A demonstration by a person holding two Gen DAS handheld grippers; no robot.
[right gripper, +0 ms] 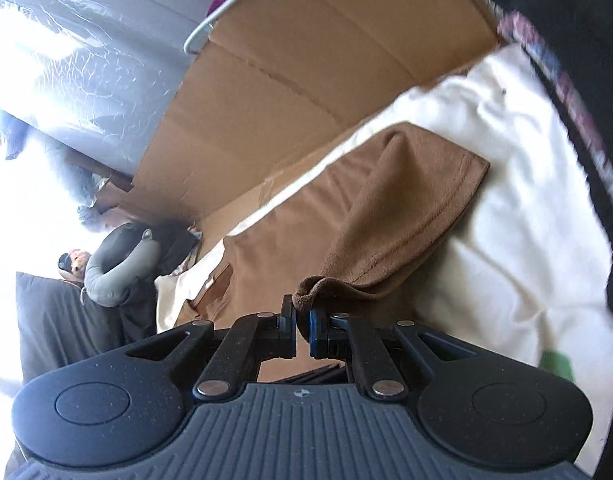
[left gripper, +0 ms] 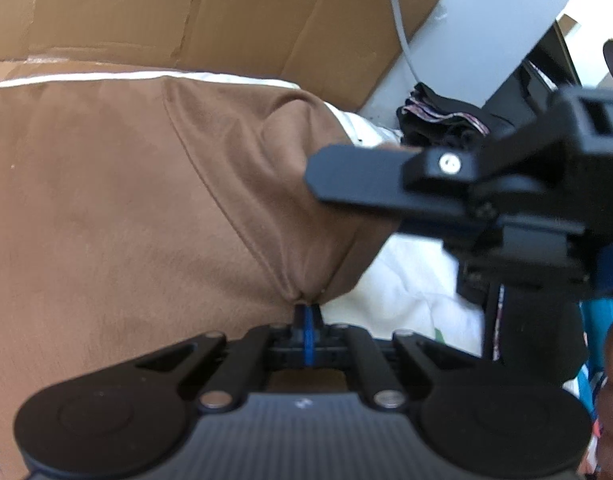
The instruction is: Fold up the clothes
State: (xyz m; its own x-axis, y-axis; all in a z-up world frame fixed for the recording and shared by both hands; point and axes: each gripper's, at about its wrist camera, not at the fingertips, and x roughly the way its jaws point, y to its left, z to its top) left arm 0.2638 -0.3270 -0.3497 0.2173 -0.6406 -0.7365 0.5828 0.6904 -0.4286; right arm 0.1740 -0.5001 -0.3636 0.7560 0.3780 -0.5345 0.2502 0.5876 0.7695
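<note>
Spreading across a white sheet point(right gripper: 506, 184), one brown garment point(left gripper: 106, 200), apparently a T-shirt, lies mostly flat, its hemmed sleeve point(right gripper: 426, 192) raised. Left claw point(left gripper: 306, 312) is clamped on a gathered pinch of brown cloth at the body's near edge; right claw point(right gripper: 302, 320) is closed on a bunched fold by the sleeve, likely both lifting that side to turn it inward. Sleeve points away toward flattened cardboard point(right gripper: 286, 80); garment's long axis cannot be told. Dark folded clothes point(left gripper: 438, 116) sit beyond.
</note>
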